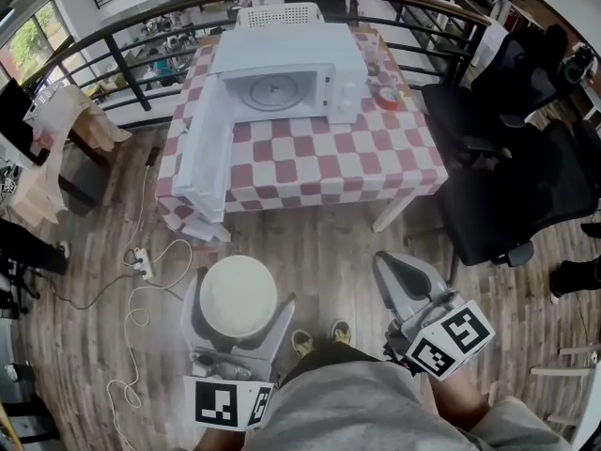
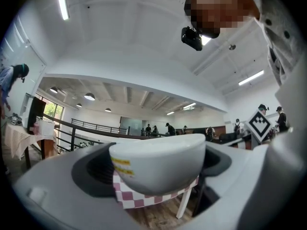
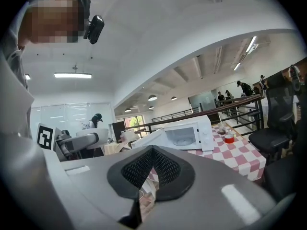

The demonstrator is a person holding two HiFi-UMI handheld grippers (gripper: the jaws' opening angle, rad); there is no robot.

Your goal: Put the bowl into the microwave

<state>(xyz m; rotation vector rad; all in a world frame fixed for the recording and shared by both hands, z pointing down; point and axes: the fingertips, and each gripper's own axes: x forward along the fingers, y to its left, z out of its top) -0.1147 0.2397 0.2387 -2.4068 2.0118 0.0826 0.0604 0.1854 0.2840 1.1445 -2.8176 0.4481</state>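
My left gripper (image 1: 238, 313) is shut on a white bowl (image 1: 238, 295), held over the wooden floor in front of the table; in the left gripper view the bowl (image 2: 158, 167) fills the gap between both jaws. My right gripper (image 1: 406, 278) hangs beside it to the right, jaws pressed together with nothing in them (image 3: 152, 172). The white microwave (image 1: 286, 75) stands on the checkered table (image 1: 319, 158) with its door (image 1: 205, 148) swung wide open to the left, turntable showing inside; it also appears in the right gripper view (image 3: 184, 133).
A red-rimmed container (image 1: 386, 95) sits to the right of the microwave. Black office chairs (image 1: 512, 167) crowd the table's right side. A power strip and cables (image 1: 143, 263) lie on the floor at the left. A railing (image 1: 131, 54) runs behind the table.
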